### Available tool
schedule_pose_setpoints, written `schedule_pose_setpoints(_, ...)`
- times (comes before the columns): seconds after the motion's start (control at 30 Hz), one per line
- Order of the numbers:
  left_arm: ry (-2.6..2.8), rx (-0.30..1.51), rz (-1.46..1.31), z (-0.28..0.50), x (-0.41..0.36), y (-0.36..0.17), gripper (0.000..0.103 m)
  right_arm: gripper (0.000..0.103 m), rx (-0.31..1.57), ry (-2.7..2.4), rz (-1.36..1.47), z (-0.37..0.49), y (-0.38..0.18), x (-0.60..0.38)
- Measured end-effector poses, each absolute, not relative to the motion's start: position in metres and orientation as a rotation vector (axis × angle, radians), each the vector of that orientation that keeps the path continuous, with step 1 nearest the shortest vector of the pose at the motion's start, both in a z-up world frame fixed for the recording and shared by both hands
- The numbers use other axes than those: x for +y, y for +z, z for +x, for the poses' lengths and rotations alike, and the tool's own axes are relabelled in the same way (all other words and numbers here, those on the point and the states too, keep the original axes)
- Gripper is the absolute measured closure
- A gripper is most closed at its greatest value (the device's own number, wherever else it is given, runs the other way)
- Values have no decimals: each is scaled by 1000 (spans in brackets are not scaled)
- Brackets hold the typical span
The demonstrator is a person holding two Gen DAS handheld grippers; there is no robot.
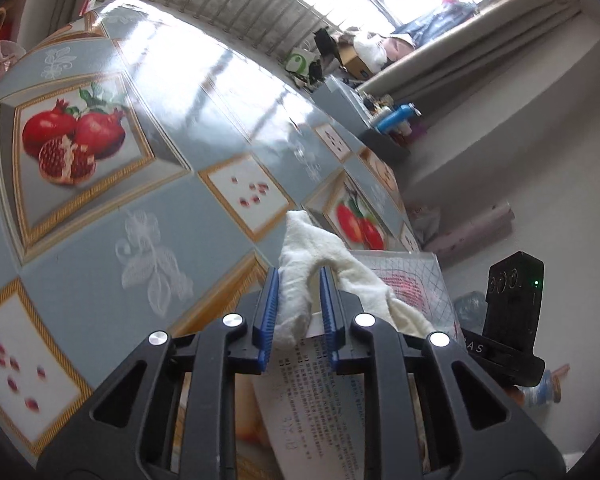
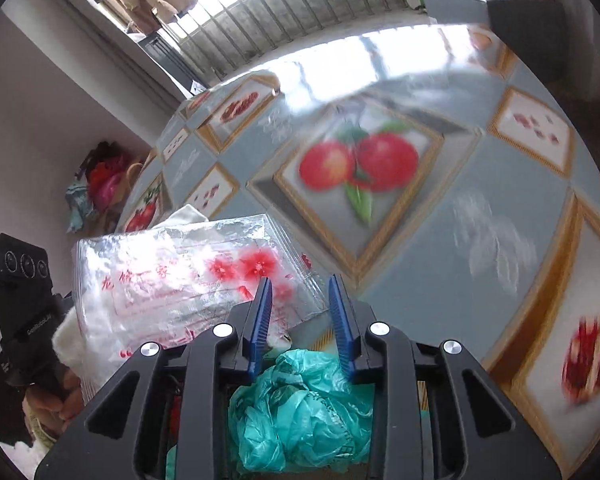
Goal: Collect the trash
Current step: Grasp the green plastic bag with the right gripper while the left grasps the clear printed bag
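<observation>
**Cloth Pinched, Green Bag Under the Right Fingers**

Over at the near edge of the worktop (image 1: 100,208), glossy pomegranate-print covering catching the window glare. Left gripper (image 1: 299,308) angled down, blue fingers (image 1: 269,312) nearly together and pinching a crumpled white cloth (image 1: 300,264), one fold squeezed between the pads, the rest draped off to the right of the fingers. Just behind the cloth, a clear plastic bag with red print (image 1: 404,280); just beneath the fingers, a printed paper sheet (image 1: 316,396).

Switching to the right wrist view: right gripper (image 2: 302,312) tilted steeply down, fingers (image 2: 340,320) spread only a little, nothing pressed between the tips. Crumpled teal plastic bag (image 2: 300,408) bunched just below and behind them, down between the finger bases; gripped or merely lying there, cannot tell. Clear plastic bag with red print (image 2: 172,280) lying just left of the fingers, at the worktop (image 2: 500,200) edge. Left gripper's black body (image 2: 24,280) at far left, a hand (image 2: 52,404) beneath it.
</observation>
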State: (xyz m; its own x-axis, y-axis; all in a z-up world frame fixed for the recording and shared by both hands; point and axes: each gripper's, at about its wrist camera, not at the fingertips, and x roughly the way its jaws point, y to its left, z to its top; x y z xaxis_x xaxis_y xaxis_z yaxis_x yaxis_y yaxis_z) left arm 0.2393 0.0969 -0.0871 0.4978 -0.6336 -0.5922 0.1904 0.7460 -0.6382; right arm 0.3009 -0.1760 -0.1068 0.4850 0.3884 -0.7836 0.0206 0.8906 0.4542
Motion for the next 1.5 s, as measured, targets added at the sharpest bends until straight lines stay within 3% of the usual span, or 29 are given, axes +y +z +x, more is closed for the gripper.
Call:
schedule_pose_setpoints(0.3,-509,918,-480,195,105,-79,85,72,1012,169,533,227,-104,-189)
schedule_pose_setpoints(0.4,-466,888,-480,192,119,-69,82,60,968,142,564,218,-92,-204)
schedule_pose_setpoints(0.53,-442,830,-482,187,134,-50,81,53,909,106,562,200,-73,-222)
schedule_pose_setpoints(1.1,-663,725,-305,153,92,11,79,47,962,147,730,156,-87,-223)
schedule_pose_setpoints(1.4,-720,823,52,184,30,14,72,46,1026,150,797,170,-105,-214)
schedule_pose_setpoints(1.5,-780,994,94,226,12,-1,66,46,1035,150,811,175,-109,-213)
